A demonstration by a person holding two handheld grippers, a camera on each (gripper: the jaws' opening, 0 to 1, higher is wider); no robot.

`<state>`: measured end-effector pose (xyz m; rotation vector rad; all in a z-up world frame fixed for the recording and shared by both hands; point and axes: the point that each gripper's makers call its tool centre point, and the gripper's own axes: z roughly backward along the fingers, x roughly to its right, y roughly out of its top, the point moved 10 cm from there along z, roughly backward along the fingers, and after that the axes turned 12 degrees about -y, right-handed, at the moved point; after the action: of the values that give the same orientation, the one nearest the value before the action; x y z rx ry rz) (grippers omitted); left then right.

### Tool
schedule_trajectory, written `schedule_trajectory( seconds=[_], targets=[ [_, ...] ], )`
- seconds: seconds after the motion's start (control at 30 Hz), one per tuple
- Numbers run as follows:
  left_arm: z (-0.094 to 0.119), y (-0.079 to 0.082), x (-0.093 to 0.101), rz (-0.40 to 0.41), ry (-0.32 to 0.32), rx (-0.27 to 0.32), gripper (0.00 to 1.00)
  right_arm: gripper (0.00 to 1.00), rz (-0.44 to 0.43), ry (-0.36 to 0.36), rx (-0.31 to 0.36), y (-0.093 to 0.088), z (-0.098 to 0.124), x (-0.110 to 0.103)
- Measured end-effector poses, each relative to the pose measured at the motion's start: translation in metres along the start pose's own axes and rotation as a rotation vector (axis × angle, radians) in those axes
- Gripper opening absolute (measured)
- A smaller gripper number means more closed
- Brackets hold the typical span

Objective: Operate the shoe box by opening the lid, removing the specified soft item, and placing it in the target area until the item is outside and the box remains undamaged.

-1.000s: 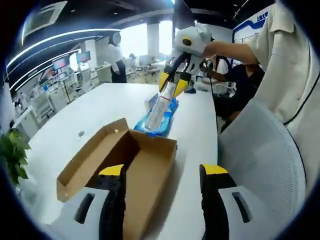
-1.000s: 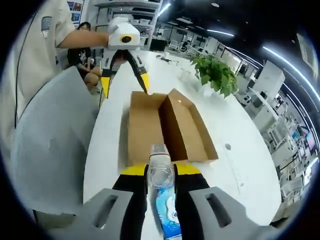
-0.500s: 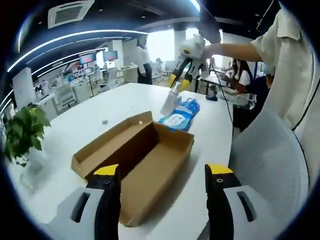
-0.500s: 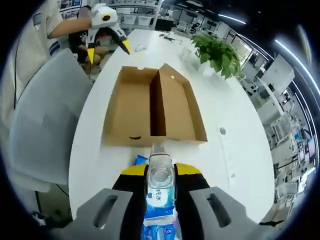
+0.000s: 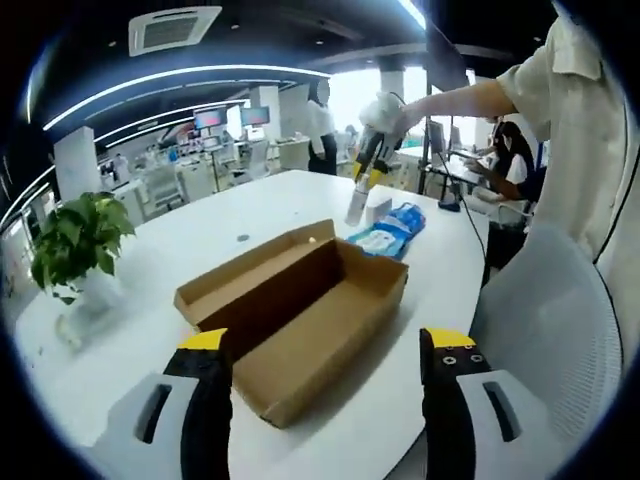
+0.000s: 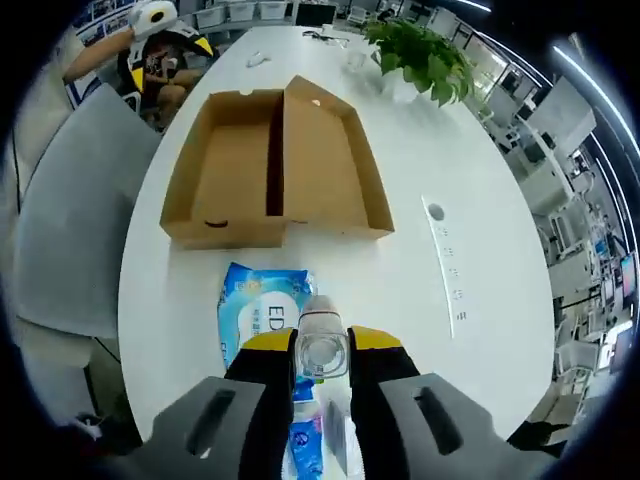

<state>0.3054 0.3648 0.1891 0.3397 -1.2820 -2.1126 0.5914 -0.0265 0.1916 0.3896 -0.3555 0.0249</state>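
1 box (image 6: 280,165) open, right gripper (image 6: 320,352) clamping bottle (image 6: 321,340)

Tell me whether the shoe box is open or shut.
Open. The box has its lid folded flat on the table beside it, and the bare cardboard floor shows, nothing inside.

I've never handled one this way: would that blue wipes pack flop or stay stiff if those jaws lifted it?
The blue wipes pack lies flat on the table. Its soft film wrapper would probably sag at the ends. It looks light for its size. The glossy wrapper might slip in a loose grip.
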Motion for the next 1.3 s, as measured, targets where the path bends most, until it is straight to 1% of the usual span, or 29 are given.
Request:
schedule_trajectory(
  seconds=[0.07,0.2,0.33,0.4,0.5,0.6,0.73,0.8,0.87,0.9,1.0,1.13,1.2,1.23,1.3],
  targets=[
    [0.002,-0.003,0.001,0.01,0.009,0.001,0.79,0.17,0.016,0.01,-0.025,-0.003,-0.007,0.001],
    [0.007,-0.009,0.004,0.02,0.032,-0.001,0.78,0.17,0.013,0.018,-0.047,-0.006,-0.018,0.005],
    [0.011,-0.016,0.004,0.049,0.051,-0.003,0.77,0.17,0.029,0.014,-0.075,-0.007,-0.03,0.009],
    [0.013,-0.018,0.004,0.046,0.066,-0.003,0.74,0.17,0.039,0.013,-0.092,-0.009,-0.035,0.011],
    [0.015,-0.019,0.003,0.063,0.08,0.009,0.73,0.17,0.033,0.033,-0.113,-0.011,-0.045,0.011],
    [0.017,-0.021,0.002,0.074,0.09,0.008,0.72,0.18,0.059,0.043,-0.134,-0.011,-0.052,0.011],
    [0.018,-0.024,0.001,0.087,0.098,0.004,0.71,0.18,0.066,0.06,-0.145,-0.01,-0.057,0.011],
    [0.018,-0.025,0.001,0.094,0.104,0.005,0.7,0.18,0.096,0.067,-0.166,-0.012,-0.059,0.011],
    [0.018,-0.027,0.0,0.109,0.108,0.011,0.69,0.18,0.064,0.068,-0.151,-0.01,-0.059,0.014],
    [0.018,-0.027,0.0,0.116,0.111,0.016,0.69,0.18,0.061,0.07,-0.154,-0.01,-0.06,0.015],
    [0.018,-0.029,-0.001,0.136,0.114,0.024,0.66,0.18,0.077,0.068,-0.159,-0.01,-0.059,0.015],
    [0.018,-0.029,-0.005,0.156,0.138,0.021,0.6,0.19,0.076,0.056,-0.156,-0.011,-0.058,0.019],
    [0.018,-0.028,-0.007,0.157,0.16,0.018,0.57,0.19,0.074,0.047,-0.154,-0.011,-0.056,0.022],
    [0.017,-0.028,-0.01,0.157,0.188,0.006,0.56,0.19,0.072,0.044,-0.152,-0.012,-0.055,0.023],
    [0.015,-0.028,-0.012,0.161,0.183,0.001,0.55,0.2,0.07,0.045,-0.154,-0.013,-0.054,0.023]
  ],
)
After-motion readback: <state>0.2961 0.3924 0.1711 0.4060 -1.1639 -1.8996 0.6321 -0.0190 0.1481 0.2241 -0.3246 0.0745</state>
